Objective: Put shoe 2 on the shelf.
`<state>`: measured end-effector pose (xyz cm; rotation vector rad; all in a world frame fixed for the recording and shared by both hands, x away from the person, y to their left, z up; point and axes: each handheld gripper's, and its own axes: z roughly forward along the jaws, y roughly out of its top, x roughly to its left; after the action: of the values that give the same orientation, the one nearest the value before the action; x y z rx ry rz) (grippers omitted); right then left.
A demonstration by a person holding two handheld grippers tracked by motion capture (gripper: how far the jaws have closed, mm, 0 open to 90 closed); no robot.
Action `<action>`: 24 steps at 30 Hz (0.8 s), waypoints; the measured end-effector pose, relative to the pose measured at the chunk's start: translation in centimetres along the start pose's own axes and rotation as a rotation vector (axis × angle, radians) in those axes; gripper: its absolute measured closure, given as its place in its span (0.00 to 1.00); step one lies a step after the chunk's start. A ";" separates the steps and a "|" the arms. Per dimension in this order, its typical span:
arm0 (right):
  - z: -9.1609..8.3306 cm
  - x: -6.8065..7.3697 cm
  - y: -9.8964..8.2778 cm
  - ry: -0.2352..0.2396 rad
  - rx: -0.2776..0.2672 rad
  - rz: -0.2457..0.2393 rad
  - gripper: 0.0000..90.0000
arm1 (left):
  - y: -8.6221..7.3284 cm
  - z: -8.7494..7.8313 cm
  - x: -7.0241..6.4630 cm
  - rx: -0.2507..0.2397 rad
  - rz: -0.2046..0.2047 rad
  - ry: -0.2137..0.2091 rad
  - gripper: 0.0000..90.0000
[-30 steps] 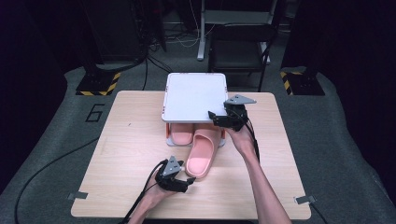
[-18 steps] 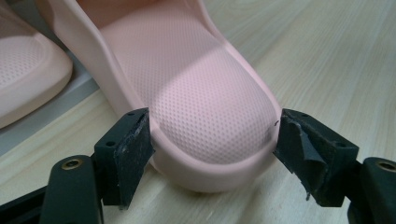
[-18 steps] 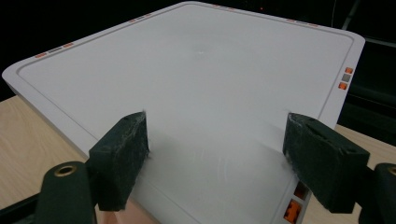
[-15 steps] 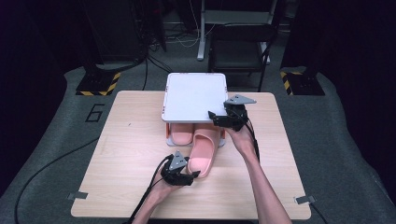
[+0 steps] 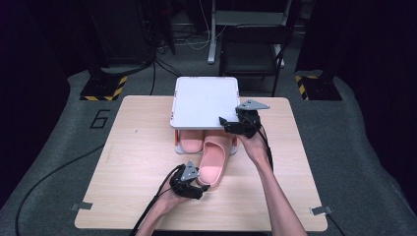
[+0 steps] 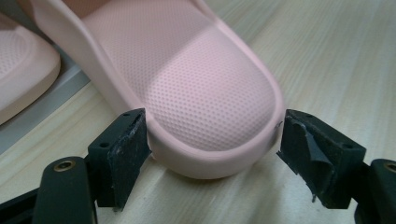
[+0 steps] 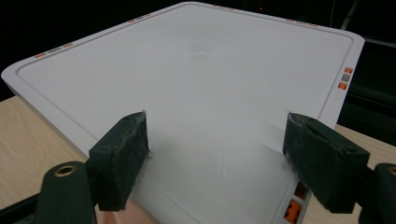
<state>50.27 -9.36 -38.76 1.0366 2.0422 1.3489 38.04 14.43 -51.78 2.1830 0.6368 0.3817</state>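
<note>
A pink slipper (image 5: 212, 161) lies on the table with its toe under a low white rack (image 5: 204, 101) and its heel pointing towards me. My left gripper (image 5: 198, 183) sits at that heel. In the left gripper view the slipper's (image 6: 196, 88) rounded end lies between the jaws of the left gripper (image 6: 215, 119). One pad meets its rim and the other stands off it, the jaws having just been opening. A second pink slipper (image 5: 191, 142) rests under the rack. My right gripper (image 5: 227, 125) hovers open at the rack top's near right corner (image 7: 210, 70).
The wooden table (image 5: 137, 147) has bare surface left and right of the rack. Cables trail from both grippers off the near edge. Dark stands, a chair frame and yellow-black striped bases sit on the floor beyond the table.
My left gripper has crept a little up and right to the slipper's heel. The right gripper and the rack have not moved.
</note>
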 end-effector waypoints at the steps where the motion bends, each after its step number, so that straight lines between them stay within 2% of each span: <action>1: 0.0 0.0 0.0 0.000 0.000 -0.001 0.24 | 0.1 0.1 0.0 -0.001 -0.011 -0.002 0.25; 7: 0.0 0.0 0.0 -0.001 0.001 0.000 0.24 | 0.9 0.9 0.2 -0.002 -0.022 0.026 0.26; 11: 0.0 0.0 0.0 -0.001 0.002 0.001 0.24 | 1.7 1.7 0.5 -0.025 -0.062 0.054 0.26; 15: 0.0 0.0 0.0 0.000 0.003 0.001 0.24 | 2.8 2.5 0.9 -0.070 -0.104 0.077 0.27; 20: -0.1 -0.1 0.0 0.001 0.000 -0.005 0.24 | 3.7 3.5 1.7 -0.084 -0.120 0.117 0.28; 24: -0.1 -0.1 -0.2 -0.001 -0.010 -0.005 0.25 | 4.2 4.2 2.6 -0.089 -0.170 0.138 0.28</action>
<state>50.18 -9.50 -38.89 1.0265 2.0348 1.3542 43.44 10.94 -50.97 2.0137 0.8586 0.4647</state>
